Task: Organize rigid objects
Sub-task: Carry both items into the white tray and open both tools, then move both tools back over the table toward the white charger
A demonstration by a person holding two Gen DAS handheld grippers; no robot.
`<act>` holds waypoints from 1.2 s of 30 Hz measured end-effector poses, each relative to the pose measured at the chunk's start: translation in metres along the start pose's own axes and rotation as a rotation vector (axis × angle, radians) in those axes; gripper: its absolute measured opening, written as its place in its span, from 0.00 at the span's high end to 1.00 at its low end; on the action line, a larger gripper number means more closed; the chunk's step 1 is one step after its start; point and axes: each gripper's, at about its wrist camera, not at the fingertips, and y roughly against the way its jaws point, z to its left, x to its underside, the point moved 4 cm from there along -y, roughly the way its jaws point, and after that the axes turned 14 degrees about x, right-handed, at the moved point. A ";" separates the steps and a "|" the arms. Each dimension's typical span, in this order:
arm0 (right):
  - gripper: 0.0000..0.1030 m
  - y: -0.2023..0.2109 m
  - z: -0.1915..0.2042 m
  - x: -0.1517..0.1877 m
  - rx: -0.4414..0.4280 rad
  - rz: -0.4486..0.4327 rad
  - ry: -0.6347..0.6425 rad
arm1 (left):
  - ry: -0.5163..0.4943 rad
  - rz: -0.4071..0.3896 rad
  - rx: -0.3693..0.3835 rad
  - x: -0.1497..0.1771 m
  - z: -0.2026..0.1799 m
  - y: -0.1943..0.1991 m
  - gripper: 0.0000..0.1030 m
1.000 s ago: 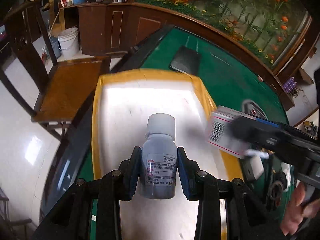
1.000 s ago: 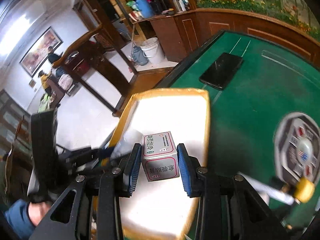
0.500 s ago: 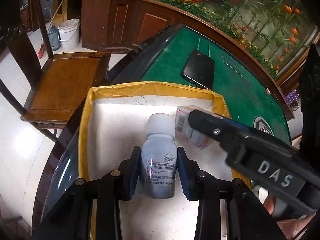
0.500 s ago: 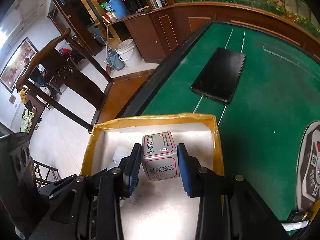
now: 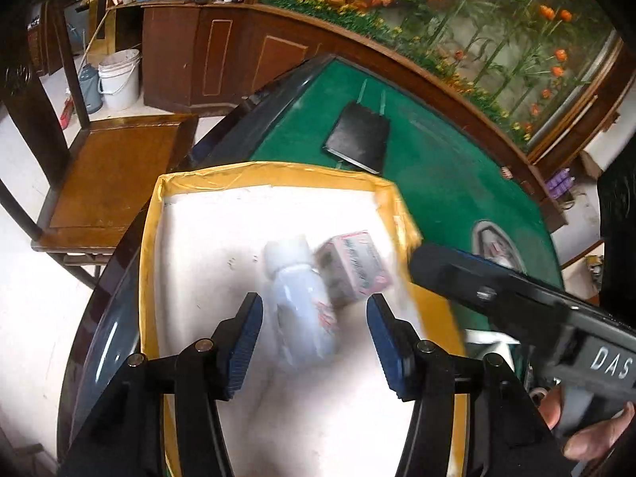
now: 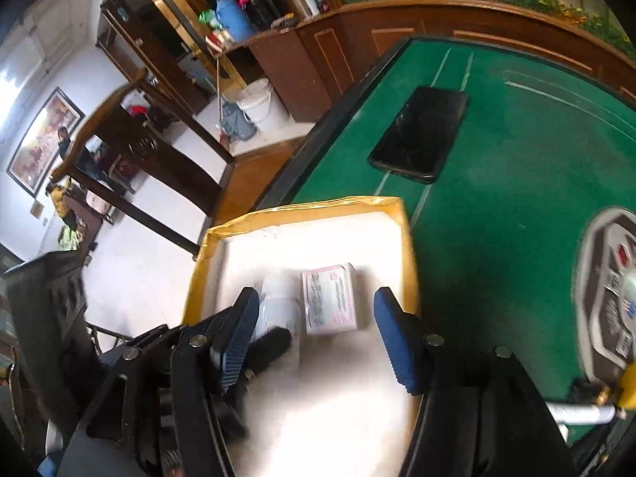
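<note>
Left tool [image 5: 314, 342] is opening, its pads off the white bottle [image 5: 302, 302] between them; your right tool [image 6: 316, 334] is opening too, clear of the pink carton [image 6: 329, 298]. Both things lie in the yellow-rimmed tray [image 5: 149, 262] on the green table [image 5: 437, 183]. From your left tool the bottle's long axis runs toward 11 o'clock, the carton touching it at 1 o'clock. Open room lies at 12 o'clock; the phone [image 5: 359, 137] sits beyond the rim.

A lived-in home parlour: ahead of the gripper stretches a green-felt mahjong table [image 5: 437, 183], with a carved wooden chair [image 5: 107, 175] off to its left, a dark wood cabinet [image 5: 222, 59] crowded with thermoses, a white bucket [image 5: 119, 79], and a floral mural [image 5: 457, 12] beyond.
</note>
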 end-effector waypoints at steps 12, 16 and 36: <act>0.42 0.108 -0.105 0.104 0.018 -0.045 -0.147 | -0.139 0.042 0.153 0.044 -0.089 0.009 0.37; 0.42 0.138 -0.155 0.145 0.089 -0.046 -0.221 | -0.189 0.110 0.206 0.057 -0.125 -0.013 0.37; 0.37 0.182 -0.285 0.190 0.064 -0.079 -0.350 | -0.372 0.369 0.041 0.079 -0.193 -0.130 0.36</act>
